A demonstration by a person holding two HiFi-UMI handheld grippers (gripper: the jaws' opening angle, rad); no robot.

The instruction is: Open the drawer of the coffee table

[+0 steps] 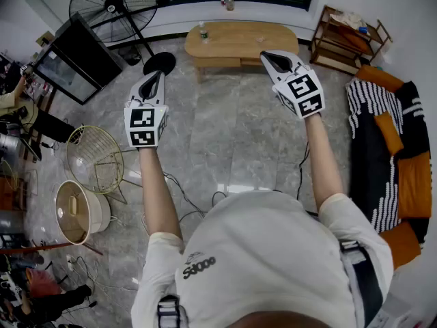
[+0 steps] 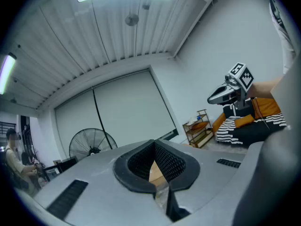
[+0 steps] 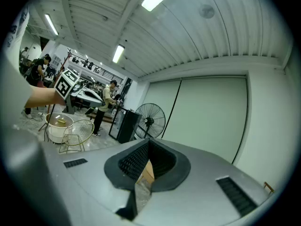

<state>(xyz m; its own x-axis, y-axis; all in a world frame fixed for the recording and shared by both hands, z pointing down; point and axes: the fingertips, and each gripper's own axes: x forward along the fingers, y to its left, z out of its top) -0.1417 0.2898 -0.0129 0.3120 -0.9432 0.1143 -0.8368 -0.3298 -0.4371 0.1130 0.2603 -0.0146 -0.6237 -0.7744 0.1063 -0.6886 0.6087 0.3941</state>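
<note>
Oval light-wood coffee table point(image 1: 235, 41) at far side of room, against the wall below the window. Drawer point(image 1: 220, 63) under near edge of the surface; too small to tell whether any gap shows. Small clear bottle point(image 1: 201, 29) upright on the surface, toward its left end.

Left claw point(image 1: 160, 75) held out over grey marble floor point(image 1: 225, 139), tips aimed toward the table, well apart from it. Jaws together, nothing between; in left gripper view only a sliver of wood colour seen past the black pads point(image 2: 171, 161).

Right claw point(image 1: 268, 56) likewise held out, nearer the table's right end in head view, not touching it. Jaws together, nothing gripped; black pads point(image 3: 162, 161) meet along a line in right gripper view.

Black standing fan point(image 1: 114, 2) left of table, black cabinet point(image 1: 72, 60) beside it. Open wooden shelf rack point(image 1: 345, 36) right of table. Black sofa with orange cushions and a striped throw point(image 1: 392, 149) along right wall. Gold wire basket chair point(image 1: 95, 157) and round beige appliance point(image 1: 76, 210) on floor at left.
</note>
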